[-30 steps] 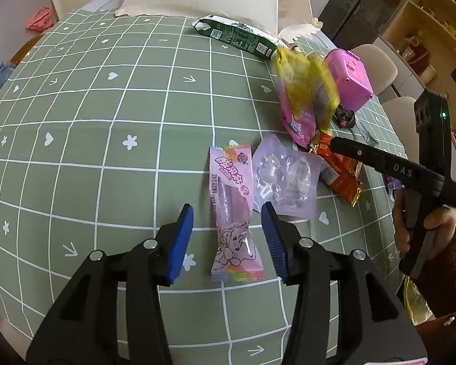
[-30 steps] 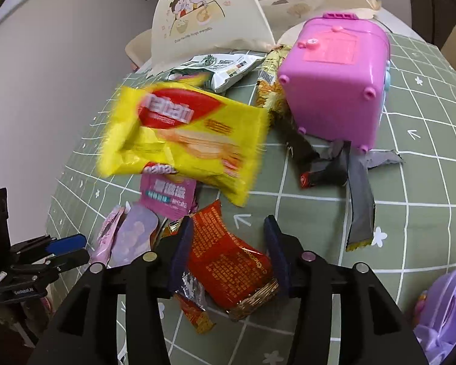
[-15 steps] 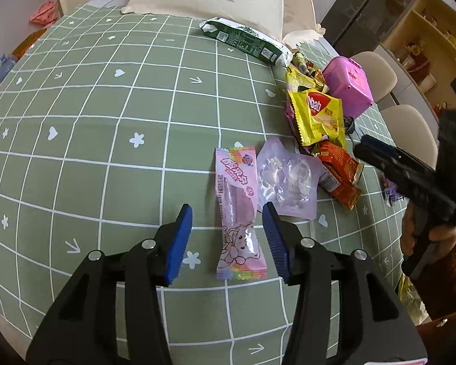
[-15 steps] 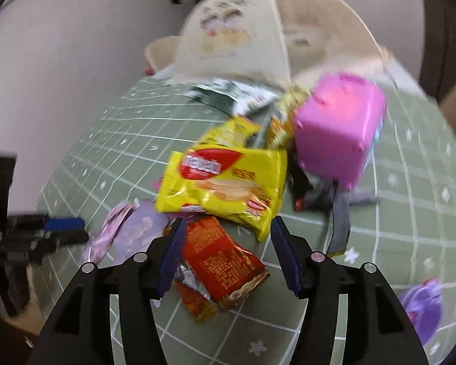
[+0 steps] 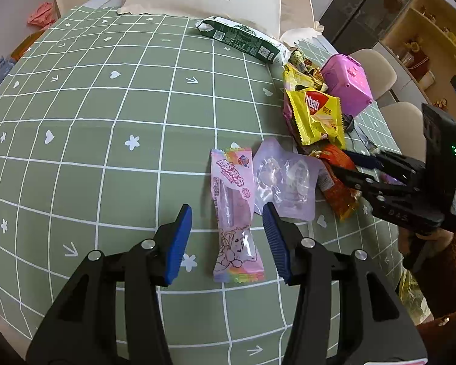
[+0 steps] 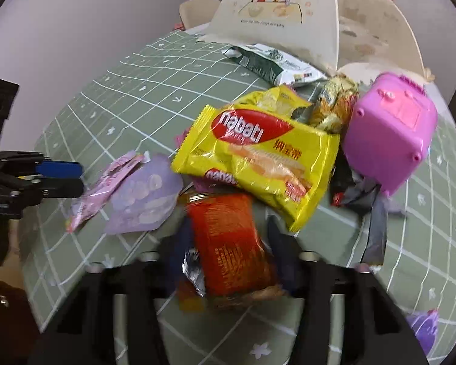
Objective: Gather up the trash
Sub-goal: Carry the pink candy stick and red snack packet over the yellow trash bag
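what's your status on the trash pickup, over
Left gripper open over pink wrapper. Right gripper closing around red wrapper. Yellow wafer pack overlaps it.

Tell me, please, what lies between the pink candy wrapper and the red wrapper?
A lilac plastic pouch lies between the pink candy wrapper and the red wrapper, clearest in the left wrist view.

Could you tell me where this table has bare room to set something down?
The tablecloth is bare left of the pink candy wrapper and green packet. It is crowded on the right, where wrappers pile from the yellow wafer bag to the pink toy box.
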Demonstrator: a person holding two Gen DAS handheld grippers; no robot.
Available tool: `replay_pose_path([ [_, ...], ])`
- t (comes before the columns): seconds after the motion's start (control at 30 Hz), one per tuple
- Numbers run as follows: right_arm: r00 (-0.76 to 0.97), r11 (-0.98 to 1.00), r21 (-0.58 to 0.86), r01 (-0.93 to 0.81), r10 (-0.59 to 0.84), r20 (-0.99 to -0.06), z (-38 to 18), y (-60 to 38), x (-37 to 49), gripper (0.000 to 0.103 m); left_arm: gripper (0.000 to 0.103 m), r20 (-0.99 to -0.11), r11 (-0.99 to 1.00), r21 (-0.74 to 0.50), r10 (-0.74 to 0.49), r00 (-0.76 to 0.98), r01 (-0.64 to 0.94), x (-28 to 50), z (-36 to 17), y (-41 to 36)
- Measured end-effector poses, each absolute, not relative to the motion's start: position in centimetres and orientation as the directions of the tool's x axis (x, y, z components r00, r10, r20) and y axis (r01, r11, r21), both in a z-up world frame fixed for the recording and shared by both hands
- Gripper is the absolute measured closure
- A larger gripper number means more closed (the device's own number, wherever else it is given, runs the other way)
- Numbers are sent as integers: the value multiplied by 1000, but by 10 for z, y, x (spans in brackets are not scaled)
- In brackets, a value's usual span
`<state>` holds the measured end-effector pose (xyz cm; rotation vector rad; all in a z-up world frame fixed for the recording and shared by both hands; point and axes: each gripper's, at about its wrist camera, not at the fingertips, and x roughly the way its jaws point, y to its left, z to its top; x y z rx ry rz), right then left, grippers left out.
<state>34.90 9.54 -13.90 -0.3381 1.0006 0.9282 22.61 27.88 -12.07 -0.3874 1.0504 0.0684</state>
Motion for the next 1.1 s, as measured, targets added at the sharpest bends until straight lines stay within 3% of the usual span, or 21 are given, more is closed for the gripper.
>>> replay_pose_path([
  [0.4, 323, 701, 147, -698, 492, -809, -109, 44, 309, 67, 58, -889, 940, -177, -26, 457, -291, 255, -136, 266],
  [0.5, 340, 718, 139, -683, 480, -808, -106, 33, 297, 67, 80, -892, 938, -173, -20, 451, -301, 257, -135, 265],
  [0.57, 351, 725, 138, -675, 480, -804, -103, 27, 290, 67, 83, -885, 936, -184, -25, 464, -301, 253, -131, 263],
  [0.6, 360, 729, 136, -671, 481, -799, -99, 23, 287, 67, 90, -878, 939, -181, -19, 479, -294, 250, -125, 261],
  [0.87, 448, 762, 105, -639, 480, -754, -66, -13, 259, 67, 91, -790, 960, -173, -4, 613, -218, 228, -59, 222],
  [1.1, 565, 807, 62, -587, 464, -683, -22, -66, 232, 67, 91, -697, 973, -208, -78, 713, -96, 214, -1, 162],
])
